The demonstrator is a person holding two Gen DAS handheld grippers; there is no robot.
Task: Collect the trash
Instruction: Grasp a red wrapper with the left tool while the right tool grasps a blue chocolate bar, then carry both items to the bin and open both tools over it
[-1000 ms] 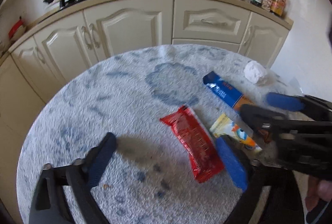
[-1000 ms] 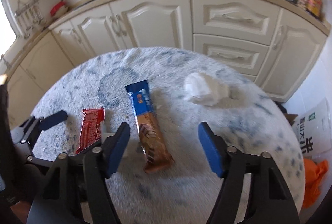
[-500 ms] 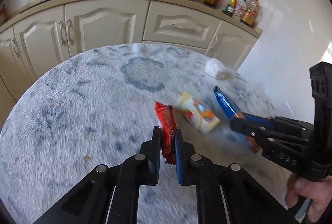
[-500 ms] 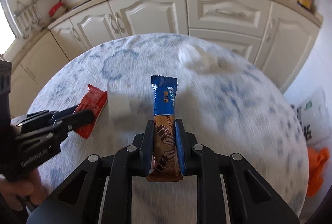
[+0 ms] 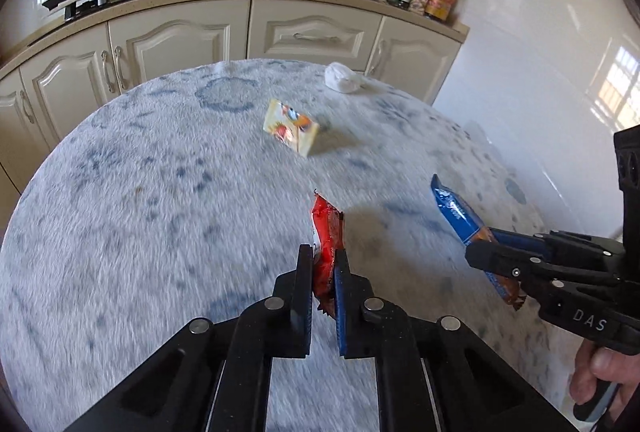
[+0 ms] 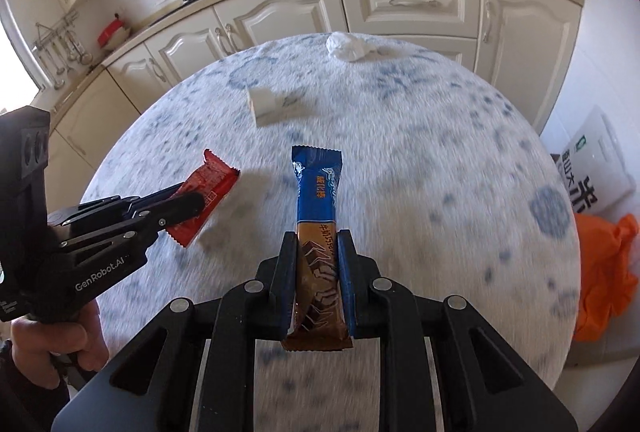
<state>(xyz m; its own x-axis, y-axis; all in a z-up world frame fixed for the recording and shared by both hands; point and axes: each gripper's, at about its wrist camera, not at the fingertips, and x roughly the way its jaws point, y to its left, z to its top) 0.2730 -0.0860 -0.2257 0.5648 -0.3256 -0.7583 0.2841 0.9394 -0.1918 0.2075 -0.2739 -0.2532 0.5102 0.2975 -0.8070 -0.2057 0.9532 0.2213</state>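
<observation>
Over the round table (image 5: 120, 232) with its fuzzy blue and white cloth, both tongs are busy. The left gripper (image 5: 323, 264) is squeezed tight on a red wrapper (image 5: 329, 232), and it hangs up off the cloth. The right gripper (image 6: 318, 252) is squeezed tight on a blue and brown candy bar wrapper (image 6: 318, 200), also up in the air.

So I think two bits of trash are picked up, but they are not thrown away yet. Two more wait on the table: a small yellow packet (image 5: 291, 126) near the middle and a white crumpled paper ball (image 5: 341, 78) by the far edge. I can't see a bin. An orange bag (image 6: 604, 272) sits on the floor by the table, and maybe the trash goes there.

The blue wrapper has Chinese writing, too small for me to read. One tool says "GenRobot.AI" and the other says "DAS". A white sack (image 6: 592, 160) on the floor has big Chinese letters.
</observation>
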